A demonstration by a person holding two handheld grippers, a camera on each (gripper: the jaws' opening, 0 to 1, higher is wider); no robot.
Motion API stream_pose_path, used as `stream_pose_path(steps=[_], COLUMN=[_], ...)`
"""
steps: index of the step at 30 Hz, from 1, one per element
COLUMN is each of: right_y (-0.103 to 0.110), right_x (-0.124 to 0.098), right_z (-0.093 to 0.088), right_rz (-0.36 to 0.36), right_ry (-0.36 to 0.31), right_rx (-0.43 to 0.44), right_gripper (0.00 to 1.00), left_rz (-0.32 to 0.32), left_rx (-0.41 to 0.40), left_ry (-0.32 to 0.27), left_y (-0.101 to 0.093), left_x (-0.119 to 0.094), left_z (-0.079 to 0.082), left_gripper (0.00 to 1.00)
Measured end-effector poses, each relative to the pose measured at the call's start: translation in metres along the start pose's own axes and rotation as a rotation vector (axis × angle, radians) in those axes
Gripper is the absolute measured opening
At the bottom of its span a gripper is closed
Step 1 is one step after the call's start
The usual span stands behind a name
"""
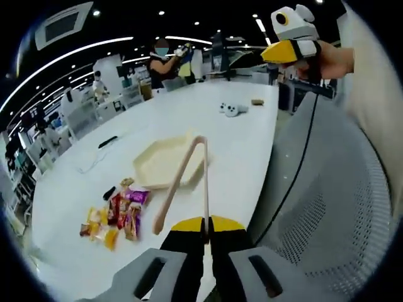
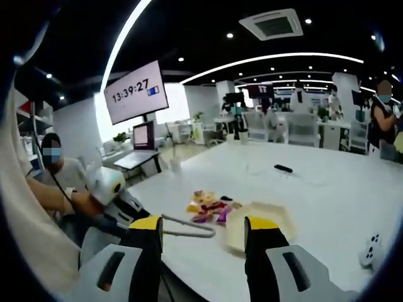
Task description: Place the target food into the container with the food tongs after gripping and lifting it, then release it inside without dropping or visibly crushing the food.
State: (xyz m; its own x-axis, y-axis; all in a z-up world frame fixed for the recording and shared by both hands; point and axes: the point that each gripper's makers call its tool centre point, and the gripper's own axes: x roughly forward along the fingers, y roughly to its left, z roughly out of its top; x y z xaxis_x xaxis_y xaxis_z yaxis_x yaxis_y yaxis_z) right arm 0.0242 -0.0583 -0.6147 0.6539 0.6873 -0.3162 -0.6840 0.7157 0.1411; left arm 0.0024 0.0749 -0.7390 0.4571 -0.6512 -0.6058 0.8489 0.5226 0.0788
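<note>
- The left gripper [image 1: 206,234] has its fingers pressed together on the hinge end of the food tongs [image 1: 186,178]; the two tong arms splay apart ahead of it, tips free in the air above the surface. The right gripper [image 2: 203,242] has its fingers spread wide with nothing between them; in the left gripper view it is held high [image 1: 291,45], well apart from the work.
- The target food is presumably one of the wrapped snacks [image 1: 116,217], a small loose pile lying on the white surface [image 1: 239,145]. Which piece is meant cannot be told. None is between the tong tips.
- Just beside the pile sits the container [image 1: 160,163], a pale hexagonal tray, apparently empty.
- Farther off on the surface lie a dark slim object [image 1: 107,141] and a small white device [image 1: 232,109].
- Judgement: nothing has been gripped or lifted yet.
- Risks from here:
  - The wrappers look slick and overlap, so the tips could pinch two pieces or let one slide out mid-lift.
  - The tongs are held only at the hinge end, so they could twist in the fingers and send the tips off target.
  - Squeezing hard to compensate could visibly crush soft contents.
  - The tray rim is low; opening early or from high could bounce the piece out.
</note>
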Motion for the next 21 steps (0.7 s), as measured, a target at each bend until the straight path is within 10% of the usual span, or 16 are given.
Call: stream_pose_path(steps=[21], right_y=[0.013], right_x=[0.012], right_z=[0.045], right_rz=[0.188], right_ry=[-0.064], right_rx=[-0.108], right_gripper=[0.53], left_rz=[0.043], left_rx=[-0.014], left_ry=[-0.042], left_y=[-0.016], left_x=[-0.033], left_z=[0.035], left_gripper=[0.0])
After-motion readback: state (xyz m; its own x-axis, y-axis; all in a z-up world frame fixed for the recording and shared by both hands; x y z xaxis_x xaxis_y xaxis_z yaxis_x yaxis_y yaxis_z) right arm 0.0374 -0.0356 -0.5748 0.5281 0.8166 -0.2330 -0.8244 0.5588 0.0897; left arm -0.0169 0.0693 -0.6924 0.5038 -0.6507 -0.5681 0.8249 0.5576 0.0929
